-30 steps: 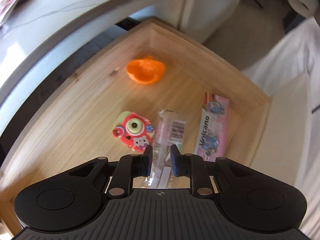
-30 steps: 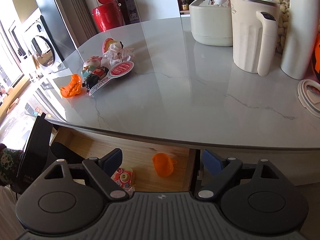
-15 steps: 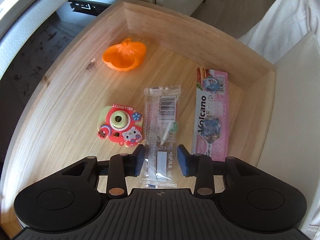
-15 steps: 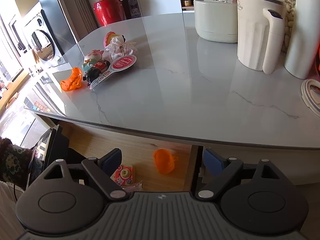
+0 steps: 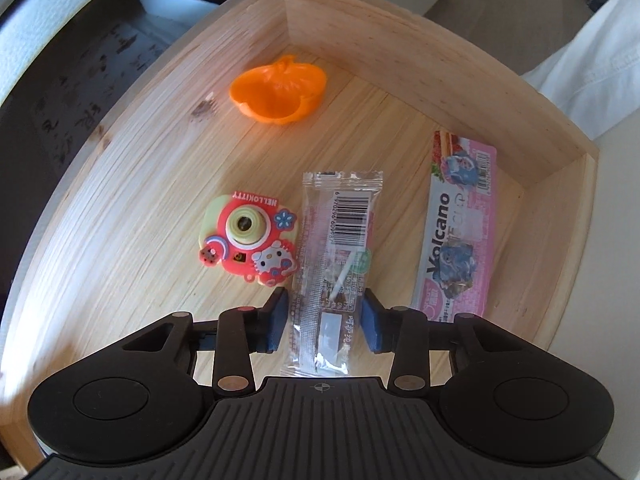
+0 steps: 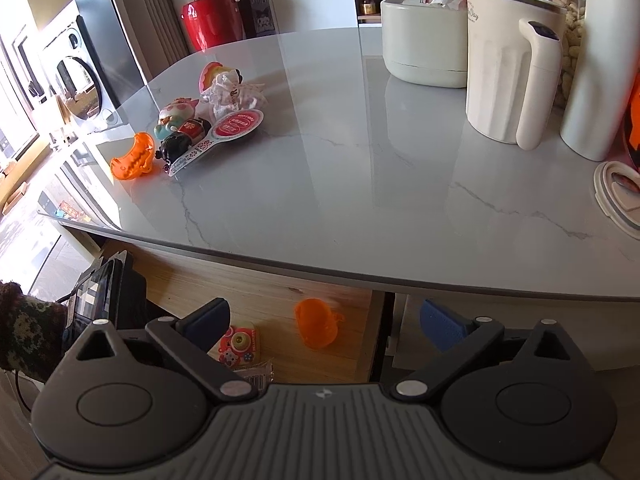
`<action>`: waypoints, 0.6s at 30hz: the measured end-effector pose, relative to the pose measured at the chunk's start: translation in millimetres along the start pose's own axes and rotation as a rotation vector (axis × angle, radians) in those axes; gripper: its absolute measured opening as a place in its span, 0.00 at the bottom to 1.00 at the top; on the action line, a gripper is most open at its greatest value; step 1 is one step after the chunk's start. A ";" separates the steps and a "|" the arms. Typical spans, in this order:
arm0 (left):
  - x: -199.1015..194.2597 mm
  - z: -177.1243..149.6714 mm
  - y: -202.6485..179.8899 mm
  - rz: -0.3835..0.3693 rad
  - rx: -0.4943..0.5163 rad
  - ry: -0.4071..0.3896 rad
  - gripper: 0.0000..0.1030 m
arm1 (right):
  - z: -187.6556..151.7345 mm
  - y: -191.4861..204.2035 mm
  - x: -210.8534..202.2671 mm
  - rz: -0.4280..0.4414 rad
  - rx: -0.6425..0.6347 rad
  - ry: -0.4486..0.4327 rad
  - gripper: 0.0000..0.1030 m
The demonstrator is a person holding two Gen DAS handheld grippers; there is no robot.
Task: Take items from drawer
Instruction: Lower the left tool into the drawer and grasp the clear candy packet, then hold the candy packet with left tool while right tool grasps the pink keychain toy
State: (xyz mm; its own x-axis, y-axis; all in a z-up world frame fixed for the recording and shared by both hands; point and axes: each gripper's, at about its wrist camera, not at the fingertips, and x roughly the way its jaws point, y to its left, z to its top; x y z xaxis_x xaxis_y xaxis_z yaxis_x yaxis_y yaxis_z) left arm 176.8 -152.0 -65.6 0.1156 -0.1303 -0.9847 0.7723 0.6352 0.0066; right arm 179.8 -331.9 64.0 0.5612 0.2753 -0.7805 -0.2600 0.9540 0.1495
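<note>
Left gripper (image 5: 325, 322) is partly spread, blue pads either side of the clear barcode snack packet (image 5: 334, 264) mid-floor in the wooden drawer (image 5: 404, 64), no visible squeeze. Hello Kitty camera toy (image 5: 250, 240) sits just beside it. Right gripper (image 6: 324, 320) gapes wide near the counter (image 6: 360, 184) edge, holding nothing.

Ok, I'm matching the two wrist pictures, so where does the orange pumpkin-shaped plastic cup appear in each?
Left wrist: orange pumpkin-shaped plastic cup upper centre, on the drawer floor near the far corner.
Right wrist: lower centre, below the countertop edge, between the gripper fingers.
Shared landmark: the pink Hello Kitty toy camera, lying nearby in the drawer.
</note>
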 end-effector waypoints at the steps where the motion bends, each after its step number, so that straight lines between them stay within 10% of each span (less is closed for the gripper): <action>1: -0.6 0.6 1.3 0.002 -0.005 0.015 0.38 | -0.3 0.4 1.0 -0.005 -0.003 0.002 0.98; 6: -48.9 -18.2 18.7 0.020 -0.039 -0.012 0.37 | -5.6 3.4 8.5 -0.034 -0.034 0.028 0.98; 18: -125.3 -112.9 88.0 -0.118 -0.568 -0.300 0.37 | -10.9 41.4 37.6 0.031 -0.148 0.183 0.98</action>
State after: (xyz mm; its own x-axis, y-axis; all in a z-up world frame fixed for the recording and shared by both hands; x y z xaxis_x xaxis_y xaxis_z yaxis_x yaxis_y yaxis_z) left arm 159.8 6.2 38.7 0.2831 -0.3785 -0.8812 0.3497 0.8963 -0.2726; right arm 181.5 -283.4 34.2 0.4032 0.2653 -0.8758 -0.3948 0.9138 0.0950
